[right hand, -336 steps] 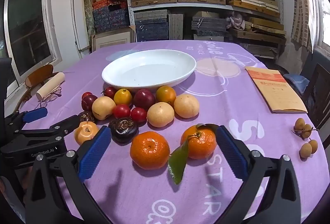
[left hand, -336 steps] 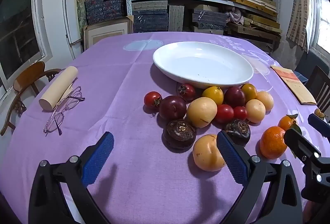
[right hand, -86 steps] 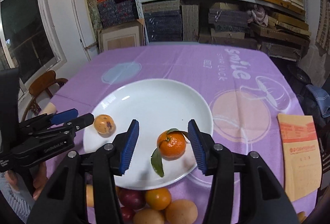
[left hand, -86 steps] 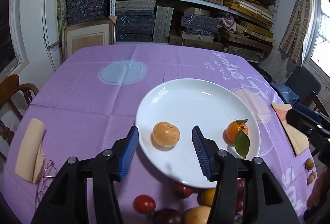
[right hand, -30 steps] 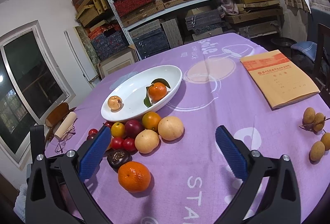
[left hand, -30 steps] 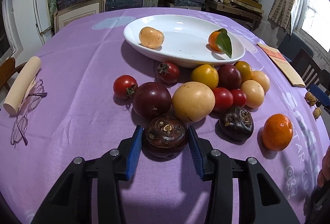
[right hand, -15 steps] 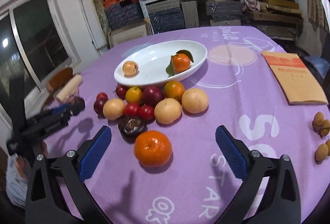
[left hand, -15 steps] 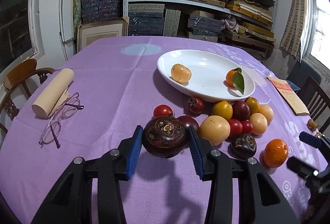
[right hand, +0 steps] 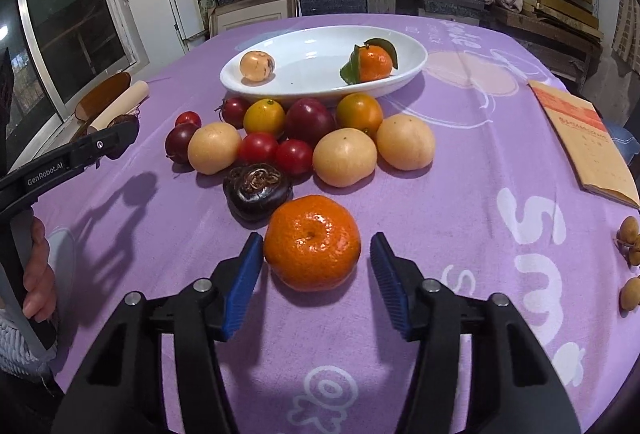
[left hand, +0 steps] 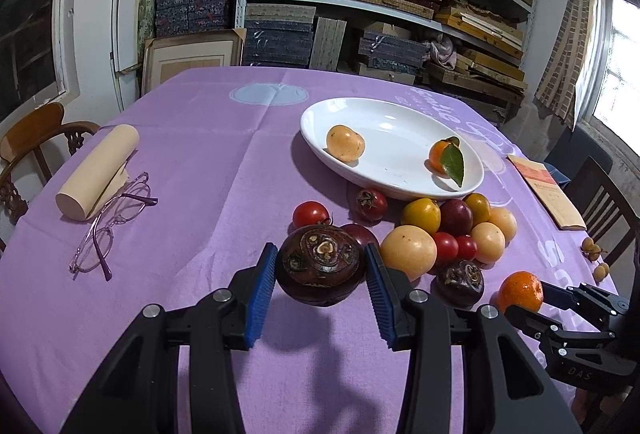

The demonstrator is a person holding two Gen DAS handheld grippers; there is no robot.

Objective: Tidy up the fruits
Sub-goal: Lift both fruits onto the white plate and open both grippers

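My left gripper (left hand: 320, 276) is shut on a dark brown mangosteen (left hand: 320, 264) and holds it above the purple cloth. My right gripper (right hand: 314, 270) is open, its blue pads on either side of an orange tangerine (right hand: 312, 242) that lies on the cloth; small gaps show on both sides. The white plate (left hand: 404, 122) holds a yellow fruit (left hand: 345, 143) and a leafy tangerine (left hand: 446, 158). A heap of red, yellow and purple fruits (right hand: 304, 138) lies in front of the plate, with a second mangosteen (right hand: 256, 186).
Glasses (left hand: 112, 222) and a beige roll (left hand: 98, 172) lie at the left of the table. A tan booklet (right hand: 584, 142) lies at the right, with small longans (right hand: 630, 230) near the edge. Chairs and loaded shelves stand around the table.
My left gripper has lifted the mangosteen higher off the cloth. My right gripper has moved forward and down around the tangerine and narrowed its opening.
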